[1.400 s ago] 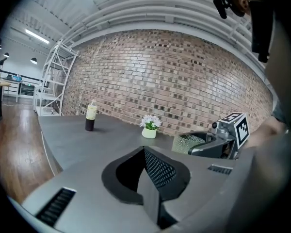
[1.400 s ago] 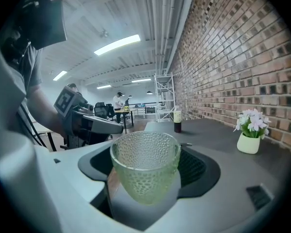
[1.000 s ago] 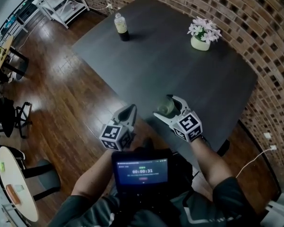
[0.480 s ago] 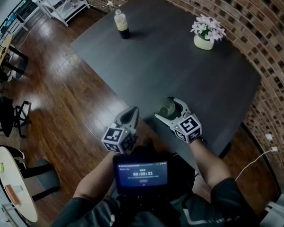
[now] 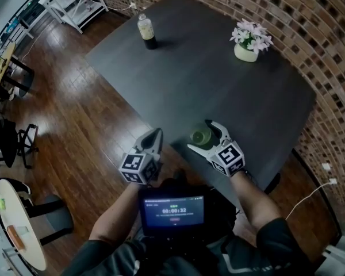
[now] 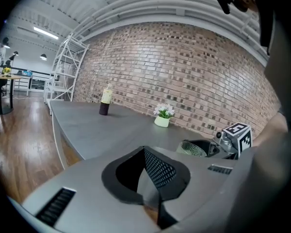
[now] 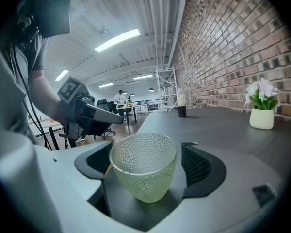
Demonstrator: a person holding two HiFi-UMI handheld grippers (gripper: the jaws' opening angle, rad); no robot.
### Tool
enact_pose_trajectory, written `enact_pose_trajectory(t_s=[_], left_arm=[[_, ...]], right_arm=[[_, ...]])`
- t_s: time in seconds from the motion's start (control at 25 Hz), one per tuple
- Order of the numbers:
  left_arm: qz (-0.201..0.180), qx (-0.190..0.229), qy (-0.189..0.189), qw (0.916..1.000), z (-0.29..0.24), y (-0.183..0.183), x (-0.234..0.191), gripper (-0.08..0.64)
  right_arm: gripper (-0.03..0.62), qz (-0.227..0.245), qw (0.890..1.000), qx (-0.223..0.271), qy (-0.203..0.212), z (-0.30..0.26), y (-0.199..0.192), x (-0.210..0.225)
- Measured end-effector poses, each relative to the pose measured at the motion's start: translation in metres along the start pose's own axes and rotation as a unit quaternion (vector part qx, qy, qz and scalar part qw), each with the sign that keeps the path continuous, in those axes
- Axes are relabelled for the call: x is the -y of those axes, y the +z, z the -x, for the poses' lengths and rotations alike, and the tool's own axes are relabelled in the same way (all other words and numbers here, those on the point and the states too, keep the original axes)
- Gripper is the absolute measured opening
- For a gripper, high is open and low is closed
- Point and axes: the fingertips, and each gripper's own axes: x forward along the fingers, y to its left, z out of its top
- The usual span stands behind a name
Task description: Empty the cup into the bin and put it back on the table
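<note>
A pale green dimpled glass cup (image 5: 202, 137) (image 7: 144, 171) stands upright on the dark table (image 5: 218, 79) close to its near edge. It looks empty. My right gripper (image 5: 199, 134) (image 7: 148, 166) surrounds it with the jaws open. They have just been opening, and a gap shows between each pad and the glass. My left gripper (image 5: 154, 134) (image 6: 153, 178) hovers left of the cup, off the table's edge over the wooden floor, with its jaws shut on nothing. The cup (image 6: 193, 149) also shows in the left gripper view. No bin is in view.
A bottle (image 5: 145, 30) stands at the table's far left and a flower pot (image 5: 250, 42) at its far right by the brick wall. A tablet (image 5: 173, 209) hangs at the person's chest. Chairs and a white rack stand on the wooden floor to the left.
The right jaws have spread away from the cup, which now stands free on the table. Both grippers have sunk slightly.
</note>
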Motion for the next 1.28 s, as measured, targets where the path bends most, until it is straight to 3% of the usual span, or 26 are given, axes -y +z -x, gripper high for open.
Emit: enact_pose_trajectory(t_s=[0.28,0.48,0.6,0.68,0.88,1.04,1.12,1.2,1.24,1.28], left_arm=[[0.013,0.01,0.013,0.9998,0.015,0.026,-0.002,0.003],[0.016,0.031,-0.003,0.9994,0.017,0.052,0.015,0.003],[0.017,0.039,-0.026,0.9987,0.019,0.063,0.036,0.003],[0.013,0.042,-0.046,0.998,0.018,0.068,0.053,0.003],[0.012,0.043,-0.099,0.9941,0.009,0.074,0.102,0.003],[0.015,0.043,-0.141,0.989,0.006,0.082,0.138,0.003],[0.005,0.045,-0.16,0.9861,0.004,0.089,0.156,0.003],[-0.002,0.048,-0.178,0.9829,0.004,0.096,0.173,0.003],[-0.007,0.051,-0.186,0.9812,0.004,0.099,0.181,0.003],[-0.011,0.053,-0.194,0.9795,0.005,0.101,0.188,0.003]], right_arm=[[0.457,-0.021,0.999,0.027,-0.002,0.038,0.038,-0.011],[0.454,-0.01,0.999,0.045,-0.007,0.077,0.071,-0.015],[0.31,-0.005,0.999,0.05,-0.015,0.1,0.085,-0.019],[0.292,-0.004,0.998,0.06,-0.022,0.118,0.098,-0.019],[0.134,0.017,0.991,0.099,-0.086,0.17,0.129,-0.012],[0.123,0.025,0.987,0.11,-0.117,0.207,0.139,-0.013],[0.059,0.019,0.984,0.111,-0.135,0.223,0.139,-0.01],[0.052,0.01,0.982,0.111,-0.15,0.236,0.136,-0.006],[0.001,0.007,0.981,0.112,-0.157,0.242,0.134,-0.005],[0.001,0.009,0.98,0.112,-0.162,0.247,0.132,-0.005]])
